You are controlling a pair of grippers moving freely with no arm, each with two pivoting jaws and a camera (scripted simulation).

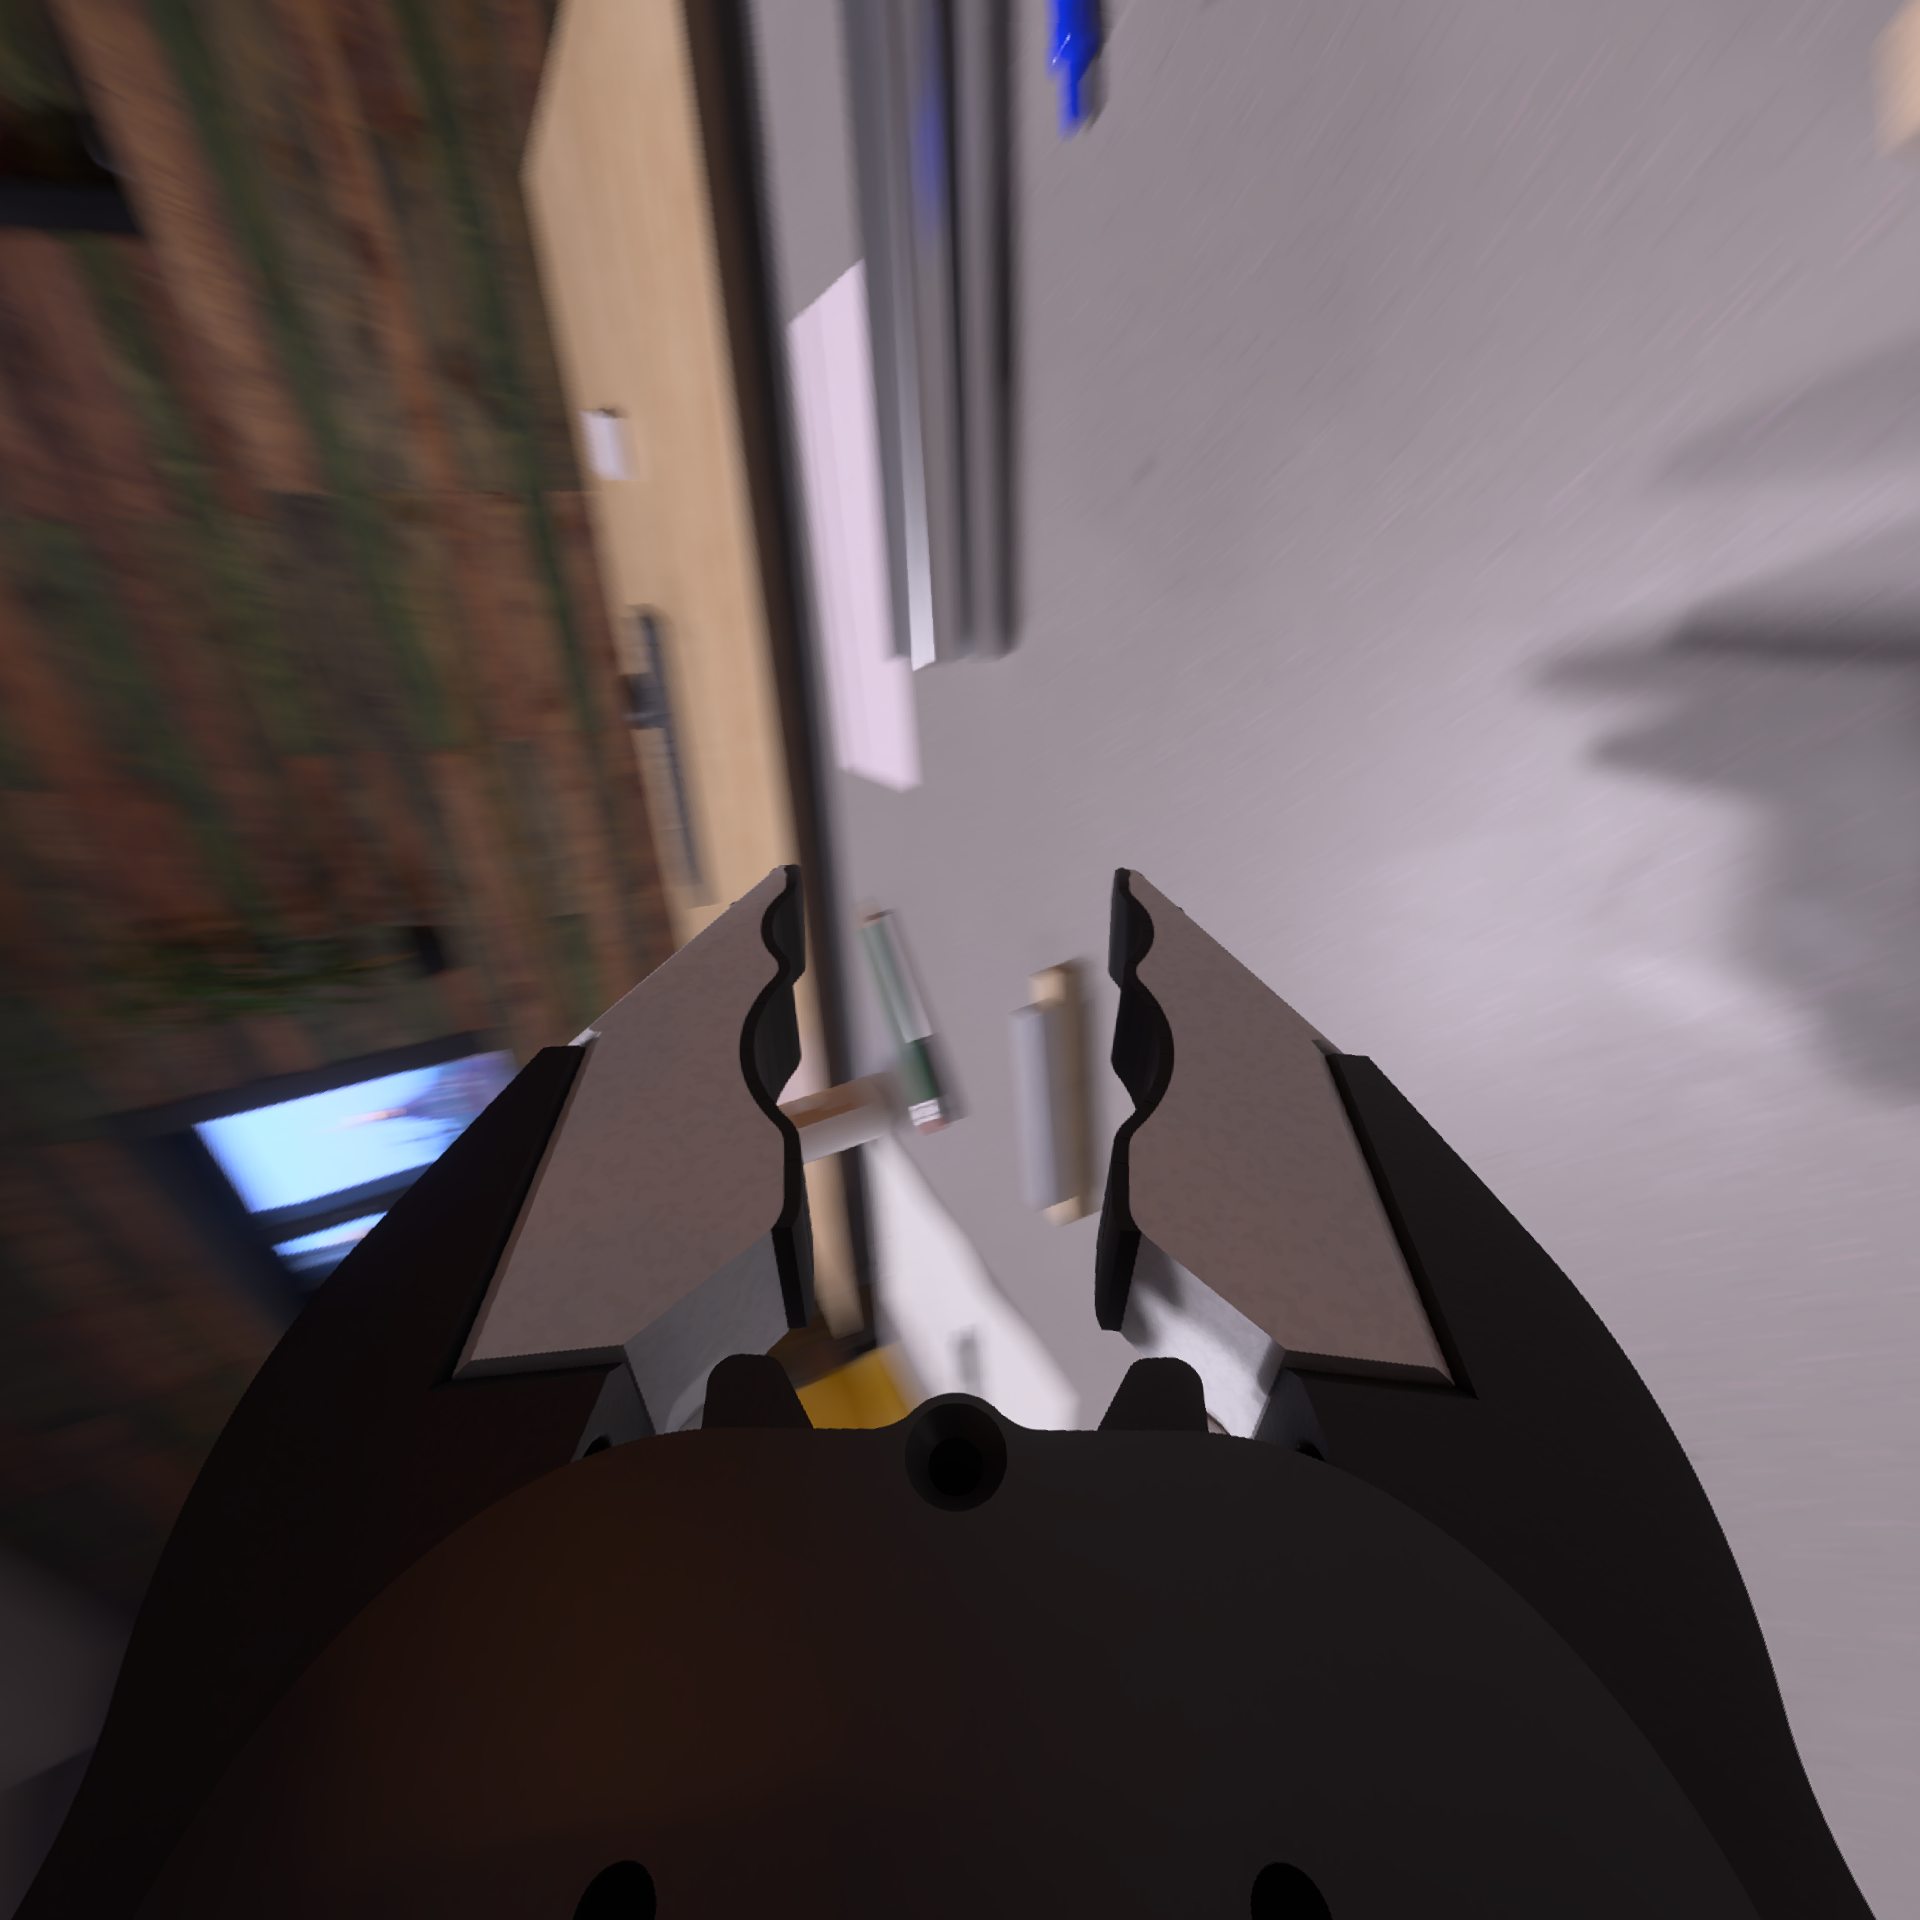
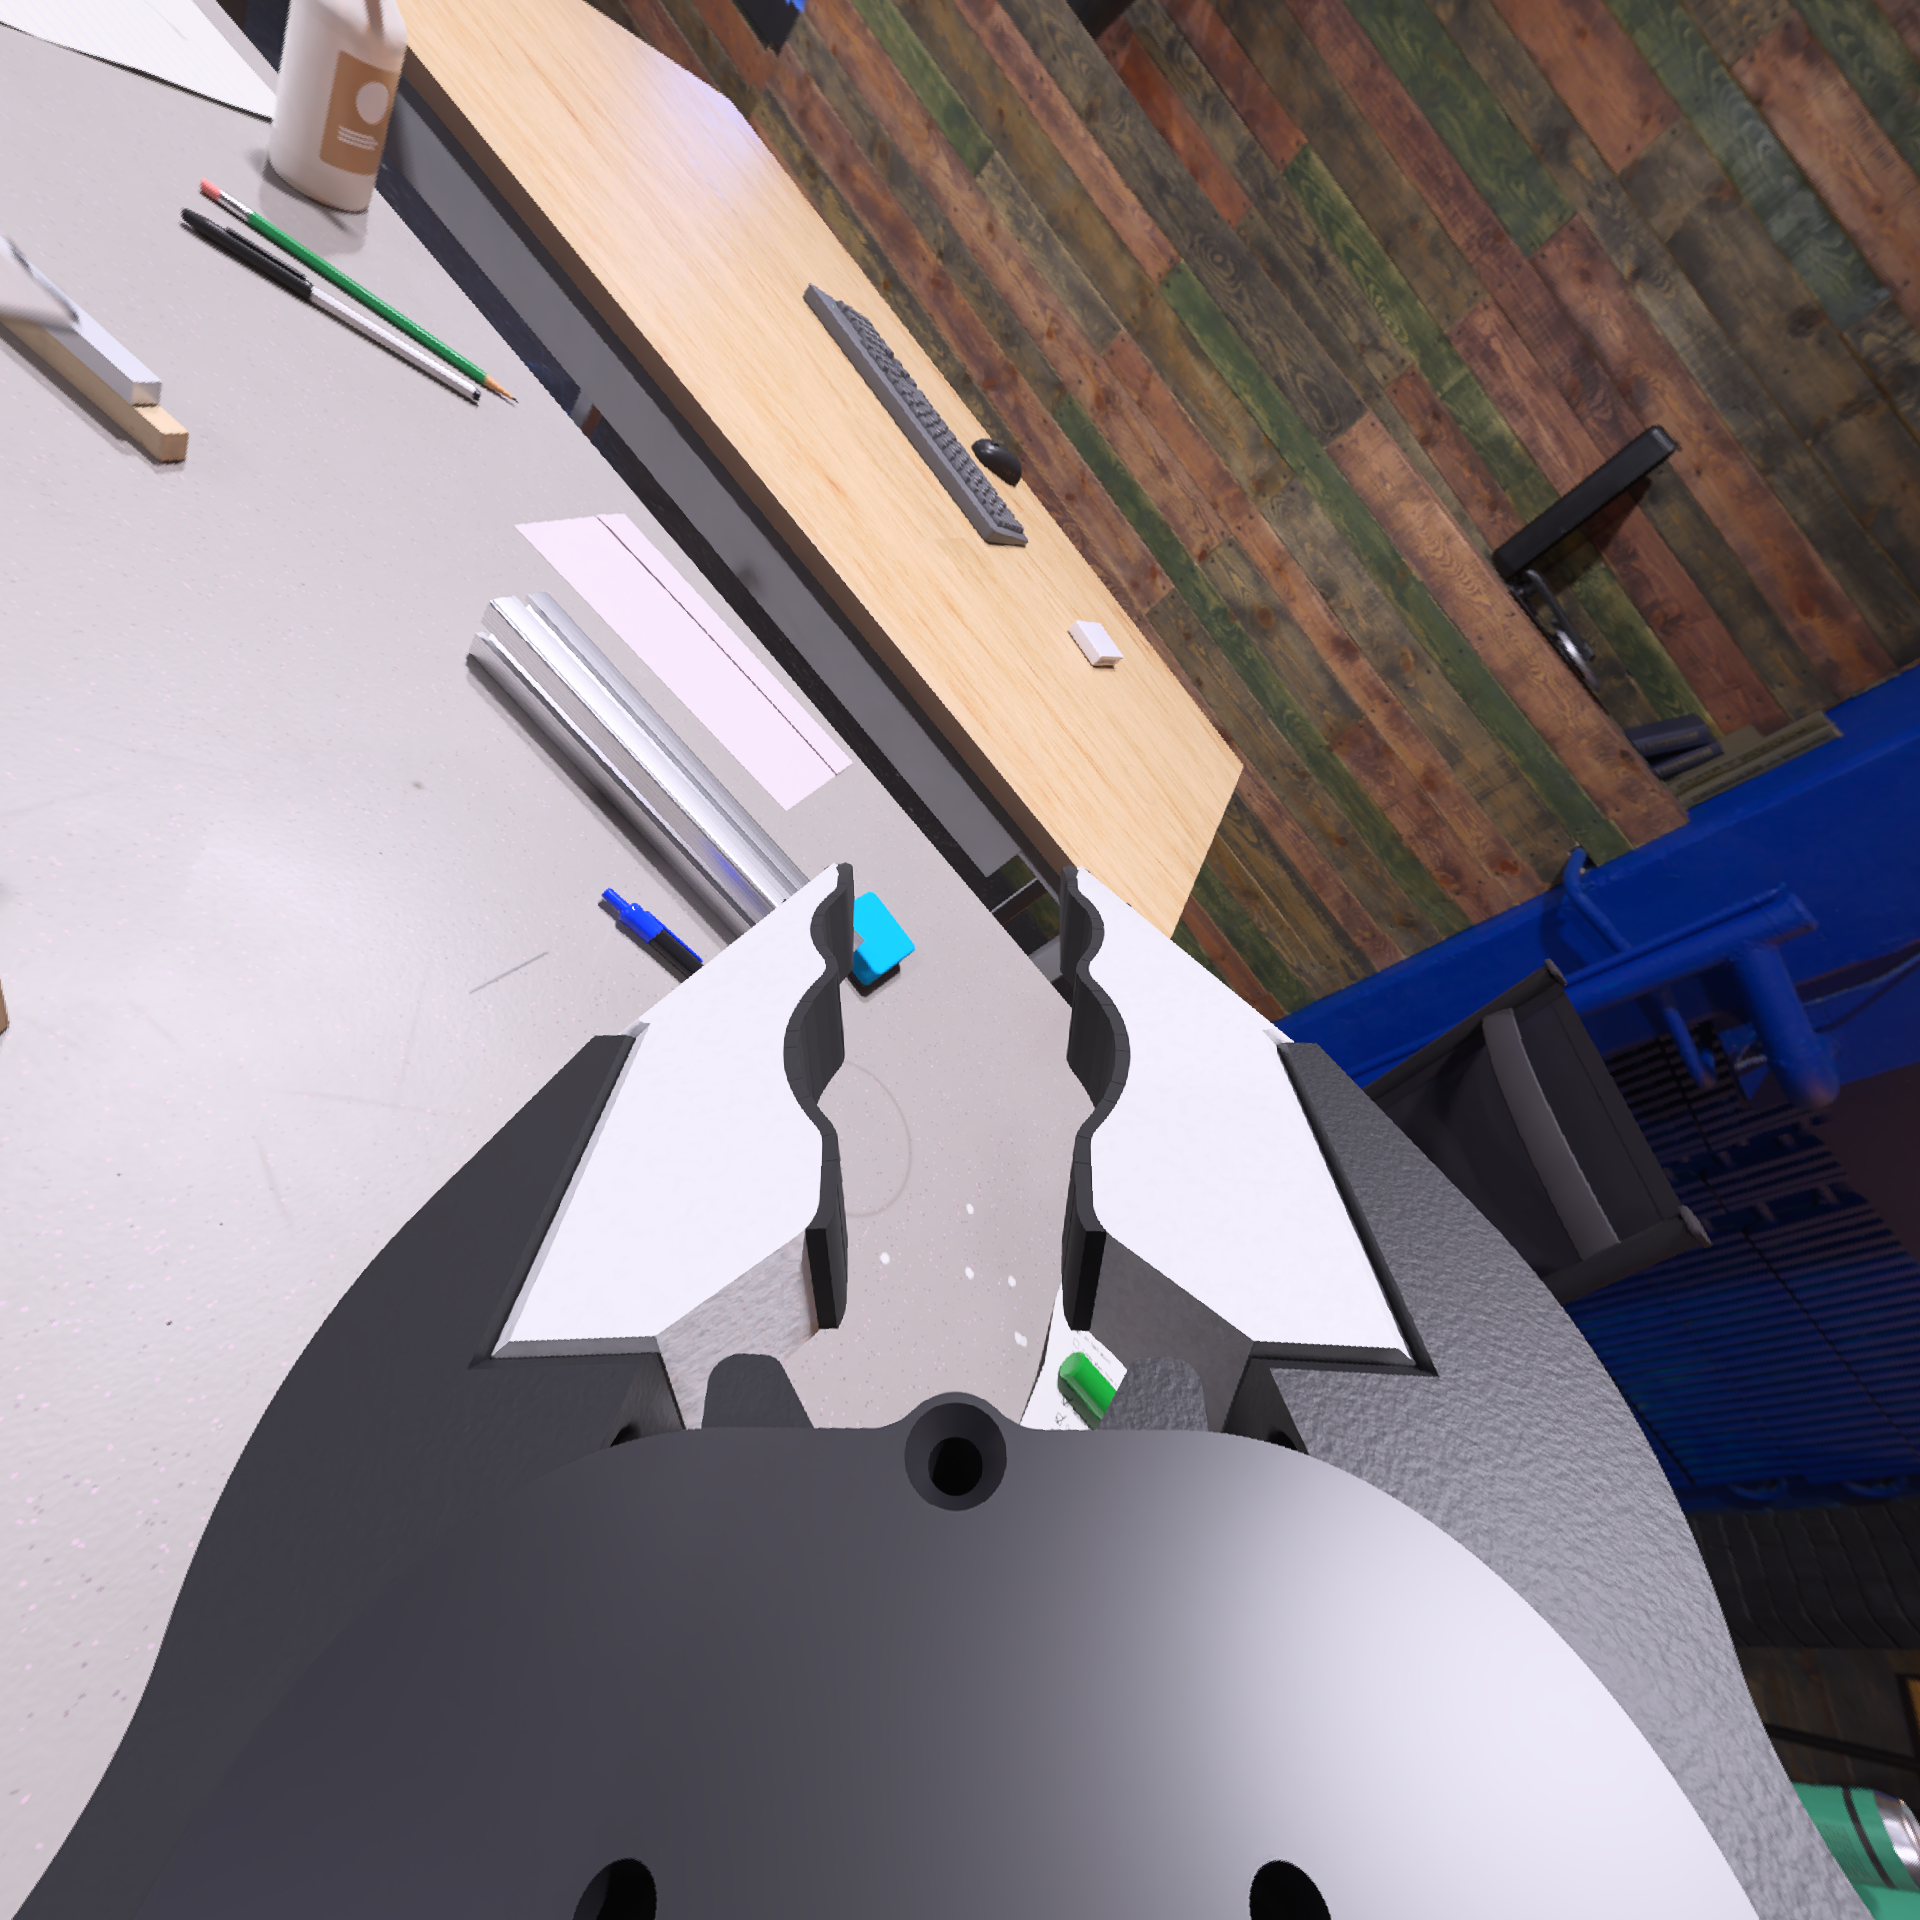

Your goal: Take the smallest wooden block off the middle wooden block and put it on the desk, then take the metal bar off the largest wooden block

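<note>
Both tongs open and empty above the grey tabletop [image 2: 260,935].

The left tongs [image 1: 956,940] gape wide; ahead of them, blurred, the metal bar [image 1: 1042,1107] lies along a wooden block [image 1: 1070,1091]. The right tongs [image 2: 956,925] stand parted near a cyan block [image 2: 883,940]; bar and wood sit well off to their left.

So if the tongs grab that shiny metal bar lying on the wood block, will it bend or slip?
The shiny square-edged metal bar looks solid, so it probably stays stiff. Its smooth, glossy faces might slip a little. Flat sides mean it likely won't roll. It lies on the long pale wooden block, which could shift if nudged.
</note>
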